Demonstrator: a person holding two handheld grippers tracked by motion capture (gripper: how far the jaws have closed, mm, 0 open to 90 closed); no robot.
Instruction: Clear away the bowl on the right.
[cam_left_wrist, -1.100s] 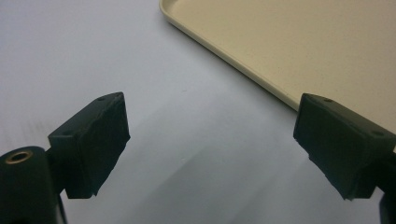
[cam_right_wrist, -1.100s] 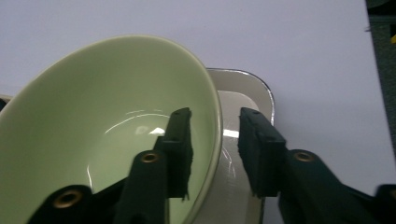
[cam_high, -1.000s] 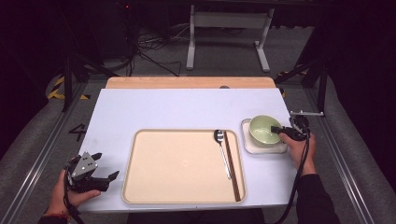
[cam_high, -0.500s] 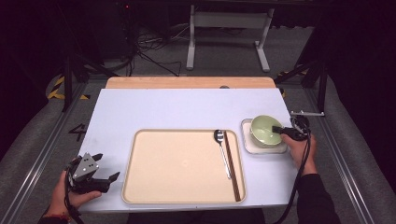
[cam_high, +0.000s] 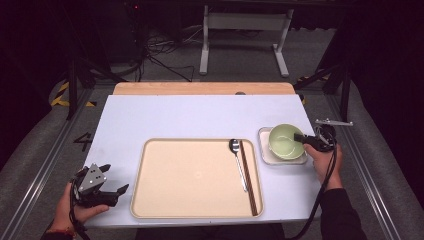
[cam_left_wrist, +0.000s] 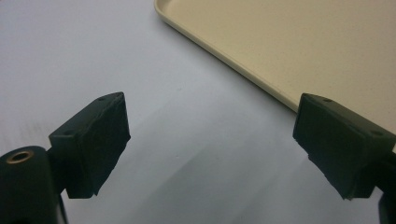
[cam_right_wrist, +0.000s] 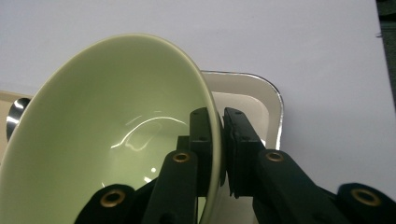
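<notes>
Dark room beyond the pale surface (cam_high: 165, 117); grey floor (cam_high: 240, 62), tangled cables (cam_high: 155, 52), a white metal stand (cam_high: 245, 22) at the back.

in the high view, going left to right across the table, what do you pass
left gripper → tray → spoon → chopsticks → green bowl → right gripper

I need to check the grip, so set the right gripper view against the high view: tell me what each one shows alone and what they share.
Right gripper view alone: the jaws clamped on the green bowl's rim, one inside, one outside.
High view alone: the beige tray with chopsticks, and the left gripper open over the table.
Both: bowl, white dish, spoon, right gripper.
</notes>
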